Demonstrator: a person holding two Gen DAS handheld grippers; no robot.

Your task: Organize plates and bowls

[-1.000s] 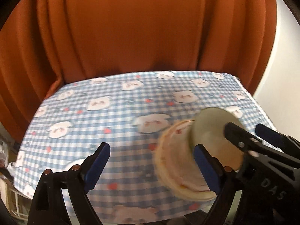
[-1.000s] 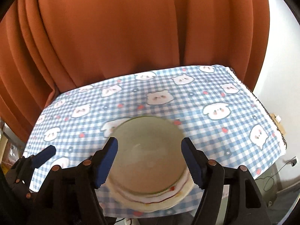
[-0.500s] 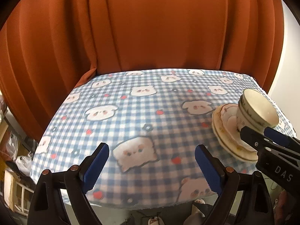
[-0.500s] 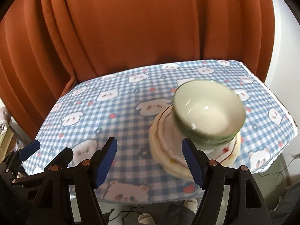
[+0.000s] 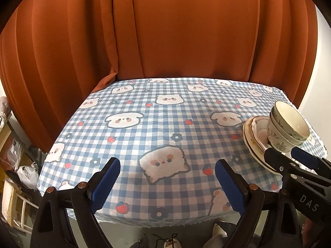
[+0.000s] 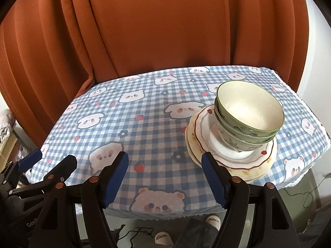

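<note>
A stack of green bowls (image 6: 248, 119) with cream insides stands on a stack of cream plates (image 6: 233, 159) with red rims, at the right front of the table. The bowls (image 5: 287, 128) and plates (image 5: 254, 136) also show at the right edge of the left wrist view. My right gripper (image 6: 165, 177) is open and empty, over the front edge just left of the plates. My left gripper (image 5: 165, 181) is open and empty, over the front edge near the table's middle. The right gripper (image 5: 289, 161) shows in the left wrist view in front of the plates.
The table carries a blue checked cloth (image 5: 165, 124) with bear prints. An orange curtain (image 5: 165, 31) hangs behind it. A white wall (image 6: 310, 41) is at the right. Shelves and bags (image 5: 18, 165) stand at the left. Slippered feet (image 6: 186, 233) are below the front edge.
Both grippers have drawn back from the stack toward the front edge. The right gripper, which was around the bowl a second ago, now stands clear of it; the bowls rest on the plates.
</note>
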